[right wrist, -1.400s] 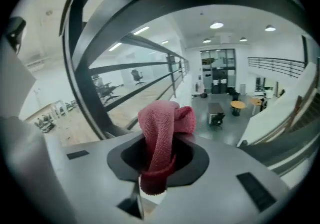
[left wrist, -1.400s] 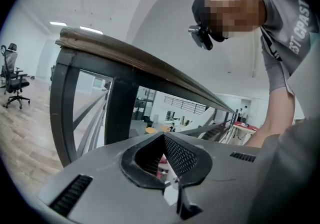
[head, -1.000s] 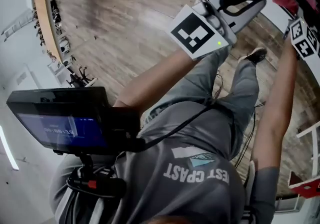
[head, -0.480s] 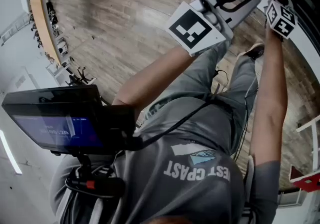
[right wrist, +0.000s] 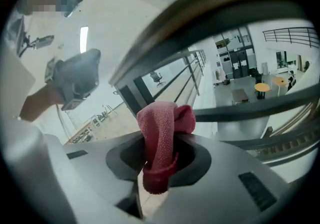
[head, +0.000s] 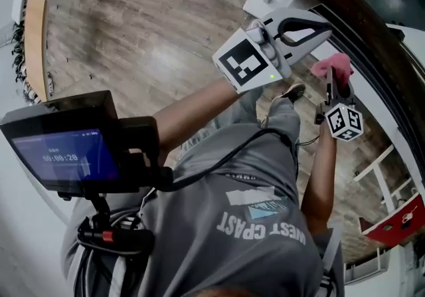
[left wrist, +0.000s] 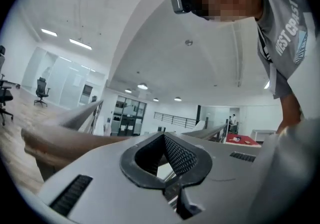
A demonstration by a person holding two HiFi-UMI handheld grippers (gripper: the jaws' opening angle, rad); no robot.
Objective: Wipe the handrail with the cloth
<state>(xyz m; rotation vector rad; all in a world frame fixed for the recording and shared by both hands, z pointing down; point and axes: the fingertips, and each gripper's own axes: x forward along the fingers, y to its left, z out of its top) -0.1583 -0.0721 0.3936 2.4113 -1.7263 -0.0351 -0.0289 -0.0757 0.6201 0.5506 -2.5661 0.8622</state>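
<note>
Wood-plank floor (head: 133,36) under the person's shoe (head: 292,93), long desk (head: 33,43) at far left.

Head view steep down; L + R gripper views close-up, facing up; handrail (head: 362,23) shared.

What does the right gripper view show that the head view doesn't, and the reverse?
Only the right gripper view: the pink woven cloth folded and pinched in the jaws of the right gripper, plus a round yellow table far off. Only the head view: the black monitor with a blue screen and the grey T-shirt. Both: the cloth, the dark brown wooden handrail and the left gripper.
</note>
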